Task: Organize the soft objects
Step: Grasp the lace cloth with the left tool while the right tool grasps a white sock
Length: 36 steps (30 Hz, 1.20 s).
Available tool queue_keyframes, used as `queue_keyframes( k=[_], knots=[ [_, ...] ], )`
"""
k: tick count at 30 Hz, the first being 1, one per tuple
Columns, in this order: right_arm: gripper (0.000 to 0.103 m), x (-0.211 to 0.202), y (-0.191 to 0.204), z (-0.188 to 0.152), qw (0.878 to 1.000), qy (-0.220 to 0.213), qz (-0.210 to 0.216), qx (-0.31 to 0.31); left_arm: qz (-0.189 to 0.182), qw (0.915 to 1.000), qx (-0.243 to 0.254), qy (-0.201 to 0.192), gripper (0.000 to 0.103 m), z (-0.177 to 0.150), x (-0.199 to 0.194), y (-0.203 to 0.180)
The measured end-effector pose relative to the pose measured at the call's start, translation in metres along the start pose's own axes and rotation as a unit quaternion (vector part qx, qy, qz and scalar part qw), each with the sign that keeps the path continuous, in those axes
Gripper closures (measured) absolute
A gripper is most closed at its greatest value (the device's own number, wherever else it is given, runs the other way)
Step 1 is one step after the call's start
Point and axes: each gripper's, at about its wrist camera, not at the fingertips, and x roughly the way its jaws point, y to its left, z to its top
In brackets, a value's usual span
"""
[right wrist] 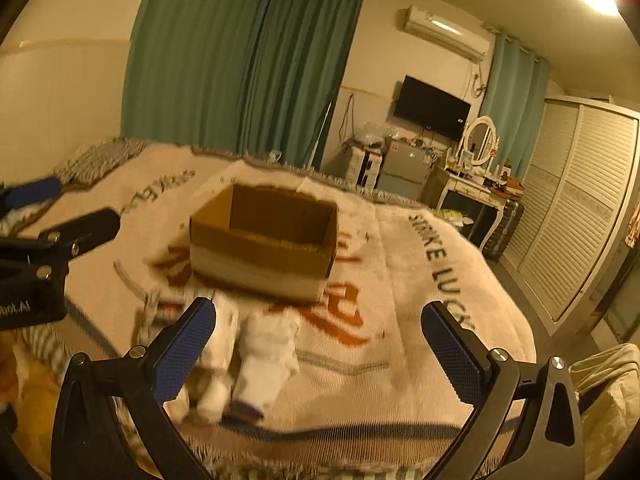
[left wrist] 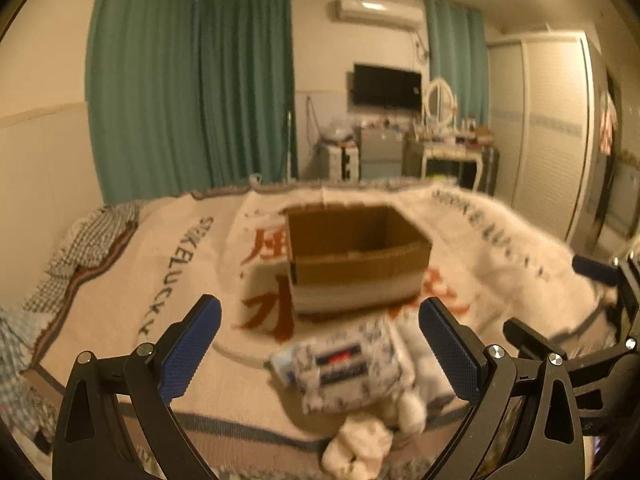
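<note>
An open cardboard box [left wrist: 356,256] stands on the bed's cream blanket [left wrist: 192,280]; it also shows in the right wrist view [right wrist: 264,244]. In front of it lie a patterned tissue pack [left wrist: 348,368] and white socks [left wrist: 364,444]. In the right wrist view the white socks [right wrist: 260,364] lie near the blanket's front edge, with the tissue pack [right wrist: 164,312] partly hidden to their left. My left gripper [left wrist: 320,352] is open and empty, above the tissue pack. My right gripper [right wrist: 320,352] is open and empty, just right of the socks.
The blanket [right wrist: 420,320] covers the bed. Green curtains [left wrist: 192,92] hang behind. A dressing table [left wrist: 452,152], cabinets and a wall TV [left wrist: 386,84] stand beyond the bed's far end. A louvred wardrobe [right wrist: 580,208] is at the right. The left gripper's body [right wrist: 44,256] shows at the right wrist view's left edge.
</note>
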Motion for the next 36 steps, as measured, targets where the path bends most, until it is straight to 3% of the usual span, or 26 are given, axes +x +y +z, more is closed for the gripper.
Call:
queue_keyframes(
  k=[4, 10, 13, 17, 19, 21, 24, 29, 33, 36],
  knots=[
    [0.000, 0.019, 0.007, -0.027, 0.999, 0.041, 0.022, 0.002, 0.011, 0.9978, -0.004, 0.066, 0.002, -0.034, 0.030, -0.005],
    [0.000, 0.046, 0.006, -0.050, 0.996, 0.078, 0.035, 0.014, 0.011, 0.9861, -0.003, 0.166, 0.004, -0.081, 0.072, -0.020],
    [0.000, 0.055, 0.003, -0.053, 0.995, 0.089, 0.036, 0.026, -0.019, 0.9768, 0.003, 0.213, 0.004, -0.104, 0.087, -0.033],
    [0.000, 0.068, 0.003, -0.059, 0.992, 0.106, 0.055, 0.044, -0.046, 0.9643, 0.016, 0.260, 0.016, -0.120, 0.101, -0.042],
    [0.000, 0.073, 0.006, -0.061, 0.991, 0.111, 0.059, 0.044, -0.061, 0.9627, 0.012, 0.263, 0.030, -0.121, 0.103, -0.042],
    [0.000, 0.078, 0.010, -0.063, 0.990, 0.118, 0.060, 0.041, -0.078, 0.9610, 0.008, 0.265, 0.053, -0.124, 0.105, -0.043],
    [0.000, 0.080, 0.017, -0.064, 0.990, 0.122, 0.061, 0.035, -0.097, 0.9599, 0.001, 0.263, 0.068, -0.125, 0.105, -0.039],
    [0.000, 0.080, 0.023, -0.067, 0.989, 0.129, 0.065, 0.034, -0.084, 0.9727, -0.005, 0.216, 0.073, -0.109, 0.090, -0.025],
    [0.000, 0.091, 0.032, -0.079, 0.980, 0.170, 0.094, 0.046, -0.056, 0.9814, 0.008, 0.184, 0.073, -0.097, 0.081, -0.013],
    [0.001, 0.103, 0.049, -0.088, 0.972, 0.199, 0.114, 0.042, -0.049, 0.9826, 0.009, 0.179, 0.073, -0.095, 0.082, -0.006]
  ],
)
